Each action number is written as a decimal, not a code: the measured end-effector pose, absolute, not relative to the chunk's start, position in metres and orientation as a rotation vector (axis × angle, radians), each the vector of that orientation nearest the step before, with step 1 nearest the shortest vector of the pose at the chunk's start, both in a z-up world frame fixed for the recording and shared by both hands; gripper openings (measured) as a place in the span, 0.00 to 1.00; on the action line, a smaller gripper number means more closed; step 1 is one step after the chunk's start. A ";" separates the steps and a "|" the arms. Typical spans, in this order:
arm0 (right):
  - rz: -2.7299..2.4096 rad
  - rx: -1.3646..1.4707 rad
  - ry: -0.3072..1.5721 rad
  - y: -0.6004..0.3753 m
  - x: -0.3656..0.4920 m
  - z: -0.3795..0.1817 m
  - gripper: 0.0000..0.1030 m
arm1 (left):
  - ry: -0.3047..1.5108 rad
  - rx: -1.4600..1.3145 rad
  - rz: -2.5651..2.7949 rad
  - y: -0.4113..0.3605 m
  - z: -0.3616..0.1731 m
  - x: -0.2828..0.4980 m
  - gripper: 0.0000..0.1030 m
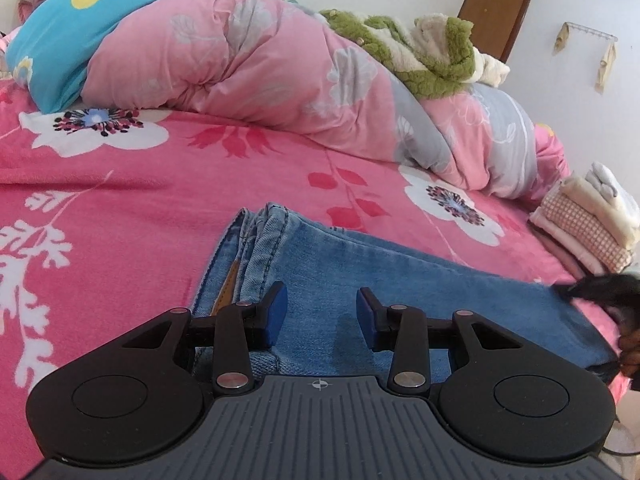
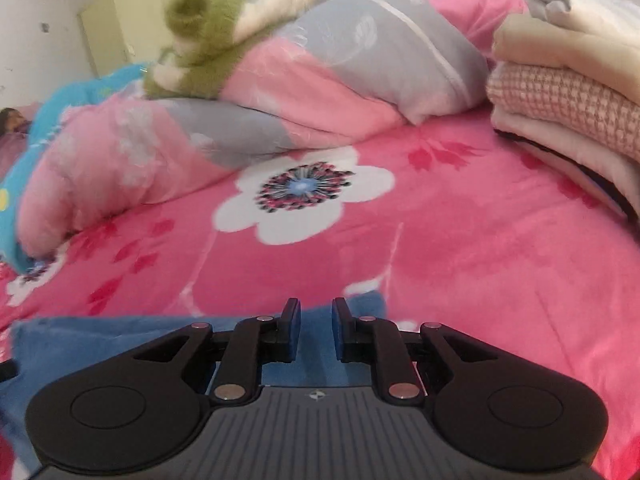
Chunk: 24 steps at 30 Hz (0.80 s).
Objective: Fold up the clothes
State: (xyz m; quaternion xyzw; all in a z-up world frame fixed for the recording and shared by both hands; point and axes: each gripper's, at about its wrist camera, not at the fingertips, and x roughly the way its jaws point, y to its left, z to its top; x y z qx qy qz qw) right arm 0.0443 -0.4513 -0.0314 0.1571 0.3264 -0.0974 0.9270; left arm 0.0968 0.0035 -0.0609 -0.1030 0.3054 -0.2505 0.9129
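left wrist view: the jeans [image 1: 344,280] lie on the pink flowered bed sheet [image 1: 120,208], doubled lengthwise so the legs sit one on the other, the hems at the far end and the rest running toward the lower right edge. they are still long, so by my reading the first fold is made and the crosswise folds are left. a stack [image 1: 588,220] of folded clothes sits at the right edge of the bed, which suggests earlier pieces are finished, while a green and cream fleece [image 1: 420,48] lies loose on the rumpled quilt [image 1: 256,76] and probably still waits. the left gripper [image 1: 322,312] hovers over the denim with its jaws parted to a moderate gap, released, nothing pinched between them; whether the tips brush the cloth i cannot tell. at the right edge a dark blurred shape sits at the jeans' end; it looks like the other tool but is too smeared to be sure. right wrist view: the picture is blurred. the right gripper [image 2: 316,328] sits above the near edge of the jeans [image 2: 100,344], which spread to the left beneath it, with bare sheet [image 2: 460,264] ahead. its jaws stand close with a narrow gap, and blue shows through that gap, yet no fold is seen clamped, so i read it as released, not grasping. the stack [image 2: 568,92] rises near at the upper right, the fleece [image 2: 200,40] far back on the quilt [image 2: 320,80].
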 end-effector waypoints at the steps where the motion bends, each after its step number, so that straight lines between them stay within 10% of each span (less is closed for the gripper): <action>1: -0.213 0.337 0.706 -0.457 0.053 -0.043 0.11 | 0.630 -0.210 -0.516 0.003 -0.061 0.097 0.37; 24: -0.248 0.615 0.648 -0.450 -0.068 -0.024 0.08 | 0.694 -0.393 -0.524 0.020 -0.062 0.108 0.37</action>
